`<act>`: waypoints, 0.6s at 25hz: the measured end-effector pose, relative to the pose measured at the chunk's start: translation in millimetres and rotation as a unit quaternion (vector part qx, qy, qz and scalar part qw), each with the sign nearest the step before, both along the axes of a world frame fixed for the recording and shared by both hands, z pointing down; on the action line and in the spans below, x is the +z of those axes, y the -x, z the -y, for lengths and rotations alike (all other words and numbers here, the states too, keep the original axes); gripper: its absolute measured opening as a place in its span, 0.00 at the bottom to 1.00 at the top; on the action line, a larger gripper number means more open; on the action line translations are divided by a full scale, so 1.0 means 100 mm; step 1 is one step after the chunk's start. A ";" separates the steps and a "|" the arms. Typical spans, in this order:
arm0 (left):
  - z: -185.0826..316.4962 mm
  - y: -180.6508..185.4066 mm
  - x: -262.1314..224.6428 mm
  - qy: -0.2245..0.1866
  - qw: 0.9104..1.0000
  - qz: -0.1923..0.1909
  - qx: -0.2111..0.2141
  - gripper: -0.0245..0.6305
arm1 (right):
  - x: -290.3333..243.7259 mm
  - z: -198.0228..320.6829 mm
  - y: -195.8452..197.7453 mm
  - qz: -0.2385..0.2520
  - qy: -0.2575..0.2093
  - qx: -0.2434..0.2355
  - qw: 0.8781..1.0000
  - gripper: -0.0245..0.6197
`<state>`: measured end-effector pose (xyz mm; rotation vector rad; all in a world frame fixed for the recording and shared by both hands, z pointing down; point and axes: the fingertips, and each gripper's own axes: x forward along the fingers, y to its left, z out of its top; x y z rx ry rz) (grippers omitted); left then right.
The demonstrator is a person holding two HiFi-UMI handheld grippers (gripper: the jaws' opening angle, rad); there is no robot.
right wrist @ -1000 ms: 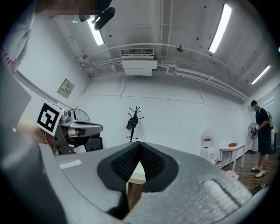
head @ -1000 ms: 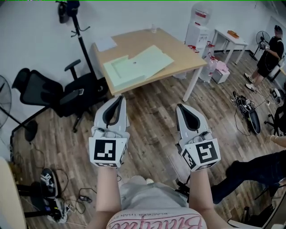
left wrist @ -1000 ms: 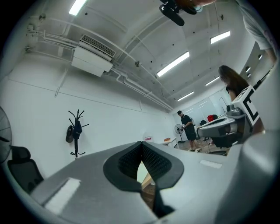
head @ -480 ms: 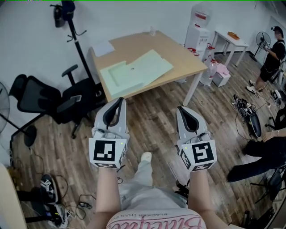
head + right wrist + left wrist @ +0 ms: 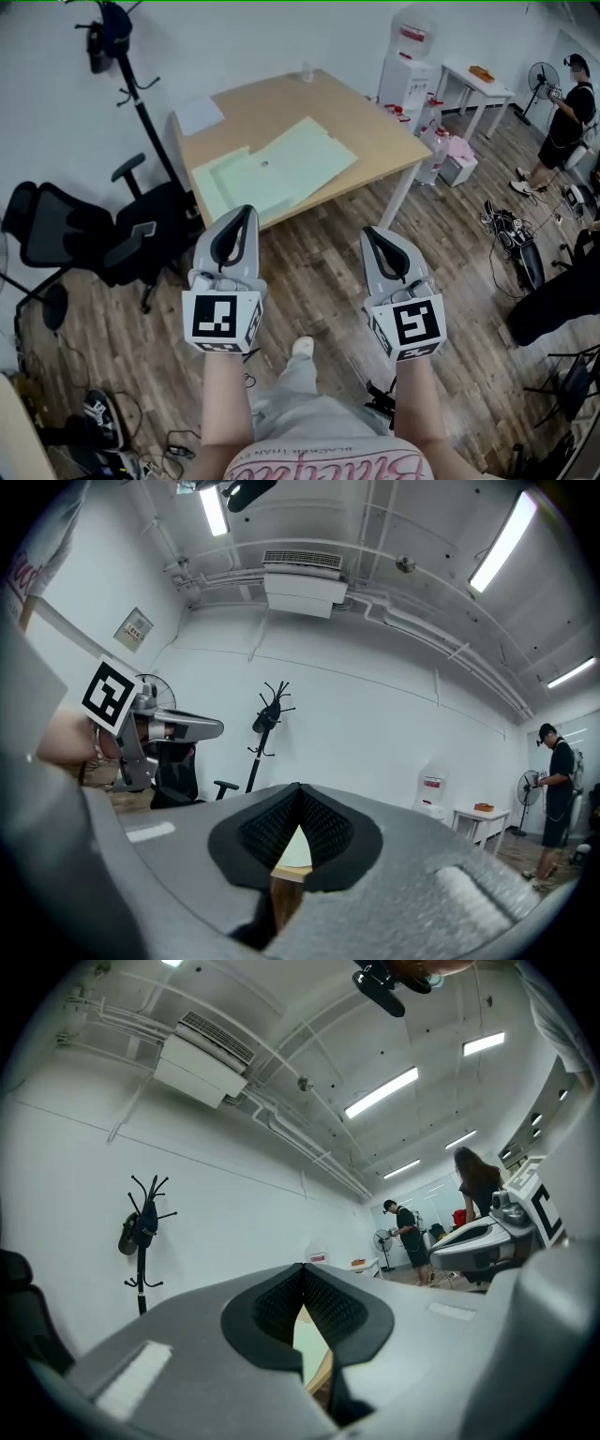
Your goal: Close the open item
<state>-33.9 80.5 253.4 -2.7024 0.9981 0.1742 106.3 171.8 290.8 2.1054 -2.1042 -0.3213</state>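
Box [image 5: 272, 171] — pale green, opened out flat, its lid spread beside the shallow tray — lies on the wooden worktop [image 5: 361, 117] in the upper middle of the head view, near the worktop's front edge. A sheet of paper [image 5: 199, 114] lies at the worktop's far left corner, well apart from the box.

Left gripper [image 5: 244, 212] is held over the plank floor [image 5: 319, 248] at centre left, its tip pointing toward the worktop's near edge without touching it. Its fingers [image 5: 337, 1314] are pressed together at the tip with nothing between them; through the small gap lower down a strip of the green box shows in the distance. Right gripper [image 5: 369, 232] is held at centre right, level with the left one and apart from it. Its fingers [image 5: 323, 832] are likewise closed and empty — only the far worktop edge shows past them.

A coat stand [image 5: 120, 58] stands at upper left, an office chair [image 5: 89, 239] below it, and a person [image 5: 568, 112] stands at the far upper right.
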 end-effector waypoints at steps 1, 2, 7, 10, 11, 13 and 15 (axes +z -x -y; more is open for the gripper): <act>0.09 -0.04 0.00 0.002 1.000 0.000 0.000 0.05 | 0.00 0.09 -0.04 -0.001 0.001 0.001 1.000 0.04; 0.19 -0.08 0.01 0.005 1.000 0.000 0.001 0.05 | -0.01 0.17 -0.09 -0.001 0.002 0.003 1.000 0.04; 0.66 -0.25 0.01 0.012 1.000 -0.001 0.002 0.05 | -0.03 0.62 -0.31 0.002 0.008 0.012 1.000 0.04; 0.94 -0.36 -0.01 0.013 1.000 -0.002 0.003 0.05 | -0.05 0.89 -0.44 -0.004 0.013 0.019 1.000 0.04; 1.03 -0.40 -0.02 0.014 1.000 -0.002 0.005 0.05 | -0.05 0.97 -0.48 -0.006 0.014 0.021 1.000 0.04; 1.20 -0.47 -0.02 0.014 1.000 -0.001 0.008 0.05 | -0.07 1.14 -0.55 -0.007 0.014 0.023 1.000 0.04; 1.37 -0.54 -0.03 0.015 1.000 -0.001 0.011 0.05 | -0.08 1.30 -0.61 -0.009 0.013 0.027 1.000 0.04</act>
